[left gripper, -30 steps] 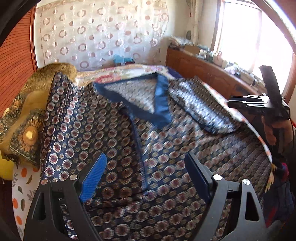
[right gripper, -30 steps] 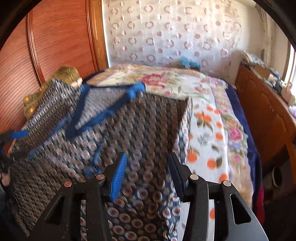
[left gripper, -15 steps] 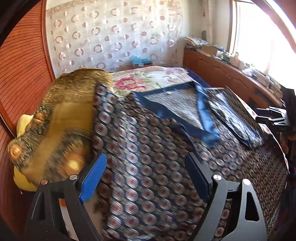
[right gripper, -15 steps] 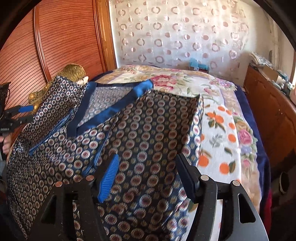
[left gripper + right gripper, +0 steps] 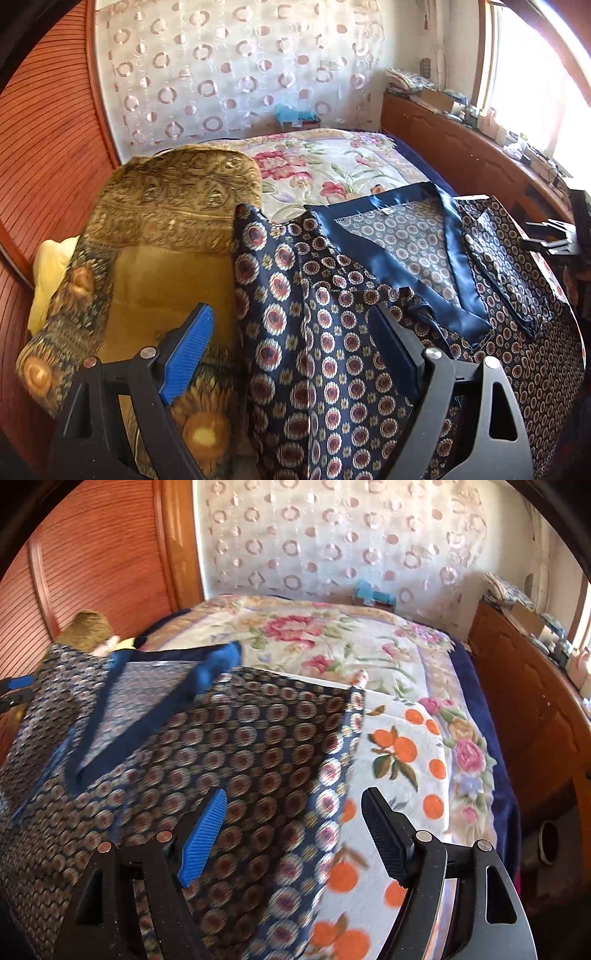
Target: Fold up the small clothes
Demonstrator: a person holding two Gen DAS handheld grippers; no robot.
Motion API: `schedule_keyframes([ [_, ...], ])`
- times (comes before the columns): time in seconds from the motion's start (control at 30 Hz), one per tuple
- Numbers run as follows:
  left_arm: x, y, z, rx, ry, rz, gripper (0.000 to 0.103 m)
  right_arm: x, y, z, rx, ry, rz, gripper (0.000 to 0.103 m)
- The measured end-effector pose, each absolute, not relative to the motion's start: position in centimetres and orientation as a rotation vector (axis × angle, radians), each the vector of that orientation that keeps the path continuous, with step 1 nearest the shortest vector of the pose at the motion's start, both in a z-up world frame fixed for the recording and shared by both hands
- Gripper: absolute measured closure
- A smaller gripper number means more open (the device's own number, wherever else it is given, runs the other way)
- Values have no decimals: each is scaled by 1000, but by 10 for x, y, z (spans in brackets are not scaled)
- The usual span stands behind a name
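On the bed (image 5: pixel 476 686), the patterned navy garment (image 5: pixel 332 332) lay spread across the floral bedspread (image 5: pixel 332 642), its left edge against the gold pillow (image 5: pixel 166 221). Your left gripper (image 5: pixel 291 343) hung over that edge, jaws wide apart, nothing pinched. Your right gripper (image 5: pixel 295 823) straddled the garment's right edge, jaws opening, pads clear of the cloth.

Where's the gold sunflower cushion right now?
In the left wrist view, the gold sunflower cushion sits on the left, against the wooden headboard, touching the patterned navy garment.
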State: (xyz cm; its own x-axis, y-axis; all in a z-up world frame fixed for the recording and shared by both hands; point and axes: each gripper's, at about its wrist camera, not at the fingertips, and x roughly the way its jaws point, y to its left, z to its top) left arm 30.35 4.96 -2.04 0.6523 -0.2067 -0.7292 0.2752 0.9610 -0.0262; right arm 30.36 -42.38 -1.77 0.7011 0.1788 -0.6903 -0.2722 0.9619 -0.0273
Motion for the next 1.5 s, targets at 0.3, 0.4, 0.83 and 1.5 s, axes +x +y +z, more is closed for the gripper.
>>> schedule_keyframes([
  [0.3,323,44,-30,103,846,-323,23,359,-428,-27,-73,804,222,26],
  [0.4,325,41,-31,118,847,-317,23,368,-425,-29,-84,810,215,26],
  [0.83,315,30,-23,248,821,-245,23,384,-420,-34,-104,817,202,26],
  [1.5,314,31,-25,279,839,-259,94,373,-423,-24,-152,777,228,99],
])
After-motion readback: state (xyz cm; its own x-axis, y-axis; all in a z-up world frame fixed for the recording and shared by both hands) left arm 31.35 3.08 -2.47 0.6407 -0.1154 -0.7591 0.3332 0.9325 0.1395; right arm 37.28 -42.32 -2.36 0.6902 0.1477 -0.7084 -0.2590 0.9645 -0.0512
